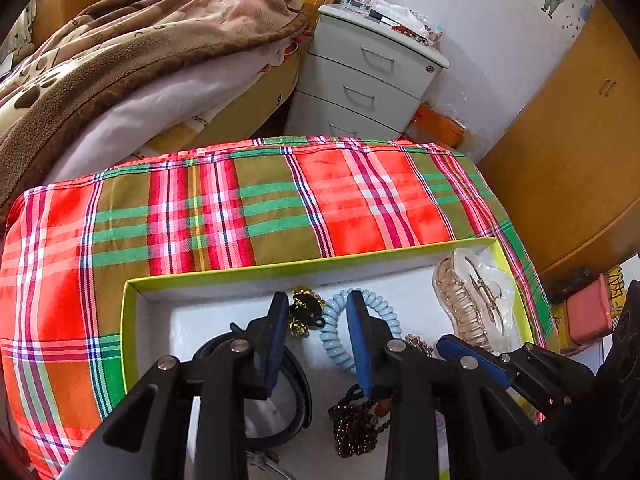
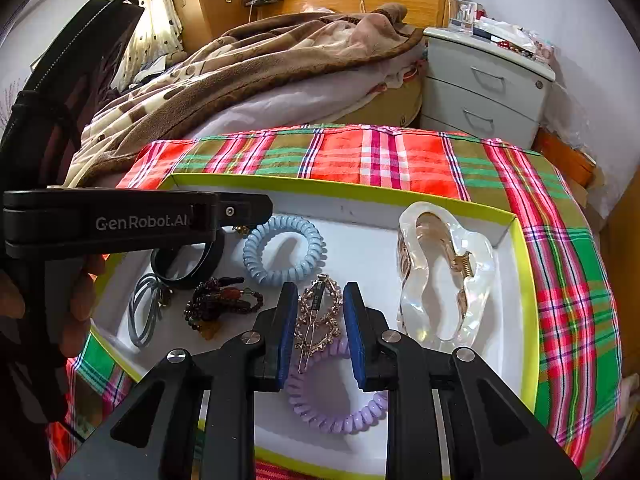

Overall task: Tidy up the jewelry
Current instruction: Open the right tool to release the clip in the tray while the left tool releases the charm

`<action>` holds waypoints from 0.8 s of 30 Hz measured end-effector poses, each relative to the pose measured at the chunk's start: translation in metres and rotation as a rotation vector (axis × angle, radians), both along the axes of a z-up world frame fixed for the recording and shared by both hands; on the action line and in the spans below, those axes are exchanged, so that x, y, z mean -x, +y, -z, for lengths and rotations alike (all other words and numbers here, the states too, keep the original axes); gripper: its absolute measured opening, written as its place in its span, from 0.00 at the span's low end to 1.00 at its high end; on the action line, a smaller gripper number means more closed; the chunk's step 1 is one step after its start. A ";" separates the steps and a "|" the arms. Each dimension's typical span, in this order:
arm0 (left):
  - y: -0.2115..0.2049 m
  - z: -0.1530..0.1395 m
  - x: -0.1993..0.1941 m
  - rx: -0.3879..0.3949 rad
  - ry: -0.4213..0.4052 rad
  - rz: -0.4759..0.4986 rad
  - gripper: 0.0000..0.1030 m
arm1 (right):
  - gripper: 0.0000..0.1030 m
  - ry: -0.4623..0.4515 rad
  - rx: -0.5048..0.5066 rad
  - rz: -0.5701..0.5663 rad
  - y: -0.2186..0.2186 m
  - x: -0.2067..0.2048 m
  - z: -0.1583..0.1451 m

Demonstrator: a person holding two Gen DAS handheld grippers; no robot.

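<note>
**Jewelry gathered in 1 shallow tray, both grippers poised above it**

Jewelry lies loose in a white tray (image 2: 516, 248) with a lime rim, which sits on a plaid cloth (image 2: 400, 156). Keeping every piece in 1 walled tray probably stops small items from straying.

A gold hairpin (image 2: 318, 316) lies across a purple coil tie (image 2: 340, 412). The right gripper (image 2: 320, 316) hangs over it, jaws apart on either side and gripping nothing, likely lined up to pick it.

A blue coil tie (image 2: 282, 250) rests behind them, dark beads (image 2: 220, 306) and a grey elastic (image 2: 144, 316) to the left, and a clear claw clip (image 2: 440, 276) apart on the right.

The left gripper (image 1: 320, 320) hovers open and empty over the blue coil tie and a black-and-gold piece (image 1: 306, 310), beside a black band (image 1: 296, 396).
</note>
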State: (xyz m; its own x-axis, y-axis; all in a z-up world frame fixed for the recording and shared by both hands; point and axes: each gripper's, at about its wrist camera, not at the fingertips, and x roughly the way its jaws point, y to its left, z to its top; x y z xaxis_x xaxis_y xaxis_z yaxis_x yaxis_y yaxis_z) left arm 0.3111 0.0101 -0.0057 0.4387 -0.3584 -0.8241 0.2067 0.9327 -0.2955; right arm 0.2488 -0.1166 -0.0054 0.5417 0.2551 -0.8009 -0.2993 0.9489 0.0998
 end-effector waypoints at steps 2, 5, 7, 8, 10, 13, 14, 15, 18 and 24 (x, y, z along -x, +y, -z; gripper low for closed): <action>0.001 -0.001 0.001 0.004 0.001 -0.004 0.31 | 0.24 0.002 -0.004 0.004 -0.001 0.001 -0.001; 0.003 -0.006 0.006 0.011 -0.007 -0.004 0.33 | 0.24 -0.002 -0.014 0.009 -0.005 0.003 -0.004; 0.003 -0.010 0.010 0.015 -0.014 0.002 0.35 | 0.24 -0.005 -0.021 0.009 -0.006 0.005 -0.006; 0.003 -0.013 0.012 0.016 -0.016 0.005 0.36 | 0.25 -0.010 -0.024 0.012 -0.007 0.007 -0.008; 0.004 -0.017 0.018 0.020 -0.022 -0.001 0.36 | 0.26 -0.021 -0.036 0.015 -0.009 0.012 -0.013; 0.008 -0.026 0.029 0.028 -0.037 -0.007 0.36 | 0.32 -0.030 -0.052 0.021 -0.012 0.019 -0.018; 0.009 -0.029 0.033 0.029 -0.042 -0.010 0.36 | 0.32 -0.033 -0.055 0.023 -0.013 0.022 -0.019; 0.011 -0.032 0.039 0.034 -0.050 -0.010 0.36 | 0.32 -0.037 -0.059 0.025 -0.014 0.025 -0.021; 0.015 -0.039 0.052 0.041 -0.057 -0.013 0.37 | 0.33 -0.050 -0.071 0.031 -0.017 0.036 -0.027; 0.022 -0.047 0.091 0.041 -0.079 -0.030 0.39 | 0.33 -0.071 -0.097 0.037 -0.026 0.064 -0.036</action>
State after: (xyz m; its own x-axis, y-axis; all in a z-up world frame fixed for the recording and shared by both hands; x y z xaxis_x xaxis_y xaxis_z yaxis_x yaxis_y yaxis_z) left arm 0.2203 0.0319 0.0413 0.5130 -0.3768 -0.7713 0.2034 0.9263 -0.3172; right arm 0.1853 -0.1431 0.0310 0.6066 0.3082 -0.7329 -0.2742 0.9463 0.1710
